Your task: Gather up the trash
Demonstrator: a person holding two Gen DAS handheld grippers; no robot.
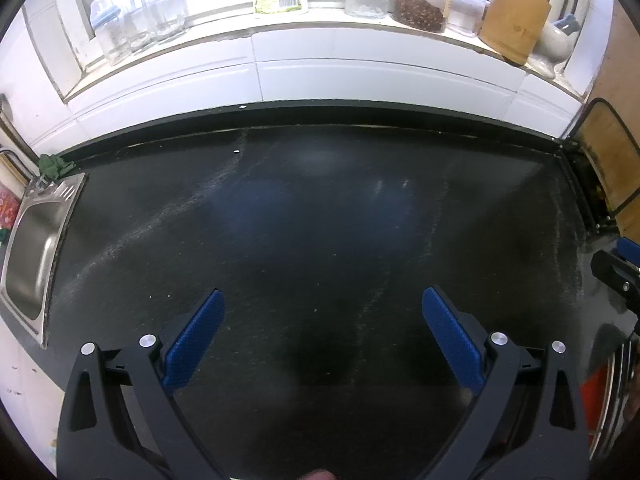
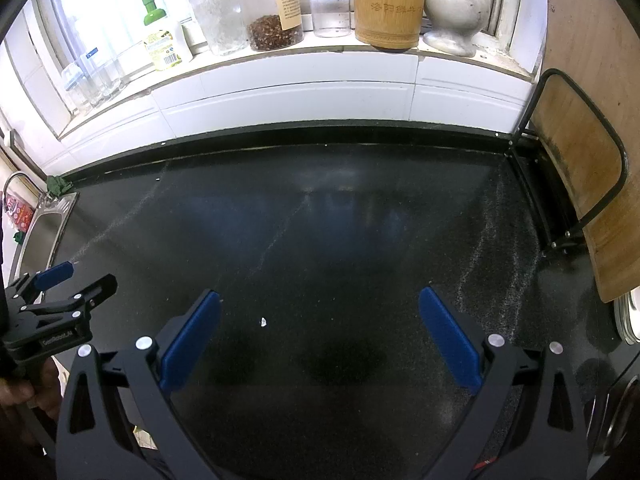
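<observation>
Both grippers hover over a black countertop (image 1: 320,220). My left gripper (image 1: 323,308) is open and empty, its blue pads wide apart. My right gripper (image 2: 320,306) is open and empty too. A tiny white scrap (image 2: 263,322) lies on the counter between the right gripper's fingers, nearer the left finger. The left gripper also shows in the right wrist view (image 2: 76,284) at the left edge, open. Part of the right gripper shows at the right edge of the left wrist view (image 1: 616,272). A small white speck (image 1: 236,151) lies near the counter's back.
A steel sink (image 1: 32,248) sits at the left with a green cloth (image 1: 54,166) at its corner. A wooden board in a black wire rack (image 2: 576,184) stands at the right. The windowsill holds jars (image 2: 272,28), glasses, a bamboo holder (image 2: 388,4) and a stone mortar (image 2: 456,12).
</observation>
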